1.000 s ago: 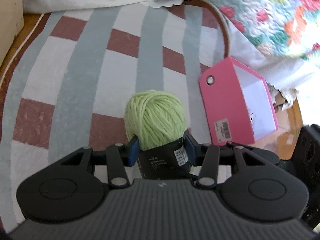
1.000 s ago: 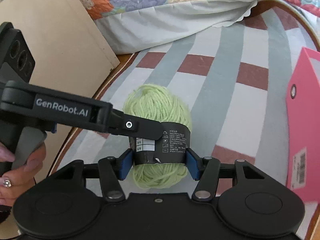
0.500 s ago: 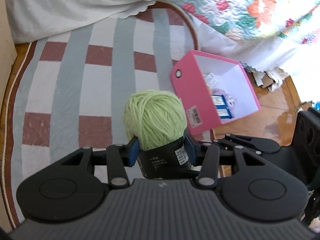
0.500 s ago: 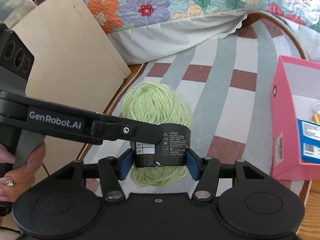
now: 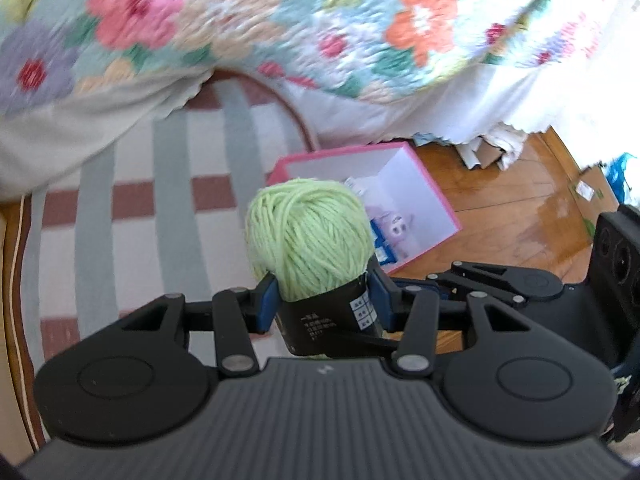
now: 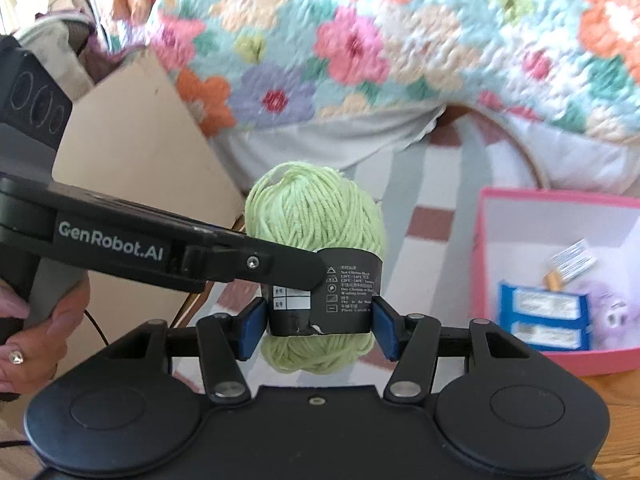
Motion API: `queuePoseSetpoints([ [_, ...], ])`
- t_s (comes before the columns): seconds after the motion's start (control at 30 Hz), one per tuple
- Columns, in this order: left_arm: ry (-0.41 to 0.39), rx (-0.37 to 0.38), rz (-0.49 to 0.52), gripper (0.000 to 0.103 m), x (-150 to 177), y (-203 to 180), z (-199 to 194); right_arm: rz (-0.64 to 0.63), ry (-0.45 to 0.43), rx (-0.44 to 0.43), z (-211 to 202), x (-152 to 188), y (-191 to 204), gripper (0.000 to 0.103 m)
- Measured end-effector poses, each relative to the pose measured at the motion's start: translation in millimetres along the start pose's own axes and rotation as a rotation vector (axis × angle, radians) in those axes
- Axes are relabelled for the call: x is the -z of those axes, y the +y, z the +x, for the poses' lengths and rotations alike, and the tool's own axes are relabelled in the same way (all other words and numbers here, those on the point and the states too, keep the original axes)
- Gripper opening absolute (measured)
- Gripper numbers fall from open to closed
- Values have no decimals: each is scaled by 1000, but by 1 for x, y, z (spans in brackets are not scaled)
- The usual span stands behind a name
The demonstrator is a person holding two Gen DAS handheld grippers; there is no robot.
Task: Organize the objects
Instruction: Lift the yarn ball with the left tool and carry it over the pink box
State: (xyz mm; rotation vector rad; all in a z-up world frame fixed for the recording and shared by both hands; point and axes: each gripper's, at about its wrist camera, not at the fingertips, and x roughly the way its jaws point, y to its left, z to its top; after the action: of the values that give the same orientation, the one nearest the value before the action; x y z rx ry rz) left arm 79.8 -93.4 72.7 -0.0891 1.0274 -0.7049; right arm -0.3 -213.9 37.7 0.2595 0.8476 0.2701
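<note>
A light-green yarn ball (image 5: pixel 308 236) with a black paper label hangs in the air, gripped from two sides. My left gripper (image 5: pixel 326 304) is shut on its label band, blue pads pressing either side. My right gripper (image 6: pixel 320 324) is shut on the same yarn ball (image 6: pixel 316 216), also at the label. In the right wrist view the left gripper's finger (image 6: pixel 256 264) reaches in from the left onto the label. The open pink box (image 5: pixel 434 190) stands on the floor behind the ball and holds a blue packet (image 6: pixel 544 320) and a purple plush toy (image 6: pixel 608 308).
Below lies a striped grey, white and red rug (image 5: pixel 132 208). A bed with a floral quilt (image 5: pixel 280 24) fills the far side. A tan cardboard sheet (image 6: pixel 136 136) leans at the left. Paper scraps (image 5: pixel 484 148) lie on the wooden floor (image 5: pixel 516 208). A person's hand (image 6: pixel 36 340) holds the left gripper.
Both grippers have risen together with the yarn ball held between them. The rug has dropped away, the quilt fills more of each view, and the pink box's inside now shows.
</note>
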Motion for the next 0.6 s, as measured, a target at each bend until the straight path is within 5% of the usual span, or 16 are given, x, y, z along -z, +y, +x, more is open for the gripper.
queuePoseSetpoints([
  [0.3,-90,27,124,47,-36,-57,7,-16,-91,86,-47,-31,-35,61],
  [0.6,-96,116,75,48,-53,-49,89,-50,-84,247,-27,-41,-87,61],
])
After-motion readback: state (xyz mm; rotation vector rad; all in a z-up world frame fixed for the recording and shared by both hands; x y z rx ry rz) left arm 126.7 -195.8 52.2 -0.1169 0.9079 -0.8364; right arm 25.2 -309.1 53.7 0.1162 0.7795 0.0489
